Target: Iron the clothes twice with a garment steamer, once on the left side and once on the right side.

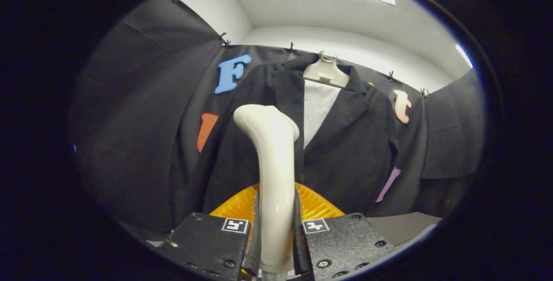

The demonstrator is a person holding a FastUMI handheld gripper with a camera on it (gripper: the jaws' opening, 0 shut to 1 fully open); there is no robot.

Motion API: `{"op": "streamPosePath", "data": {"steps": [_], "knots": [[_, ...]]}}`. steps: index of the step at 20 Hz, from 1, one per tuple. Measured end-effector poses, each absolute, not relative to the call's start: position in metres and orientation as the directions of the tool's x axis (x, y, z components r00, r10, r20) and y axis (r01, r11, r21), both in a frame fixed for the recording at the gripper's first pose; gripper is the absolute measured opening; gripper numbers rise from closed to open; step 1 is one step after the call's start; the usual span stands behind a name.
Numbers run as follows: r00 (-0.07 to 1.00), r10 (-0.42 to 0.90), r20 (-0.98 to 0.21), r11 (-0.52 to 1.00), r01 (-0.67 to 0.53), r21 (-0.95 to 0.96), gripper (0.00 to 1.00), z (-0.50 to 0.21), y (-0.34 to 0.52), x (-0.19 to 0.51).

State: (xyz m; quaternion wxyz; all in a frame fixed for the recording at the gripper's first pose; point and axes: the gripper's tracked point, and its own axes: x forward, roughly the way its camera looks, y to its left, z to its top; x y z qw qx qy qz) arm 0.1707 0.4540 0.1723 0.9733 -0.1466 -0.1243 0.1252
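here the tool [276, 229] grips the steamer [272, 177], seemingly touching the jacket [350, 151].

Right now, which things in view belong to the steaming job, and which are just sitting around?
In the job:
- garment steamer, clamped between the gripper fingers
- black jacket just beyond it
- white hanger holding the jacket

Just there:
- orange ridged object behind the steamer's handle
- grey surface below the jacket

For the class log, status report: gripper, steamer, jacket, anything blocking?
Gripper shut on steamer. Steamer head up against dark jacket, on hanger. Orange object below, not blocking.
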Motion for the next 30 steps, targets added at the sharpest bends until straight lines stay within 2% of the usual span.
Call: {"op": "streamPosePath", "data": {"steps": [8, 30], "knots": [[0.960, 0.252, 0.125, 0.920, -0.198, -0.337, 0.32, 0.123, 0.437, 0.162], [0.964, 0.177, -0.199, 0.870, -0.248, -0.426, 0.32, -0.059, 0.391, 0.146]]}}
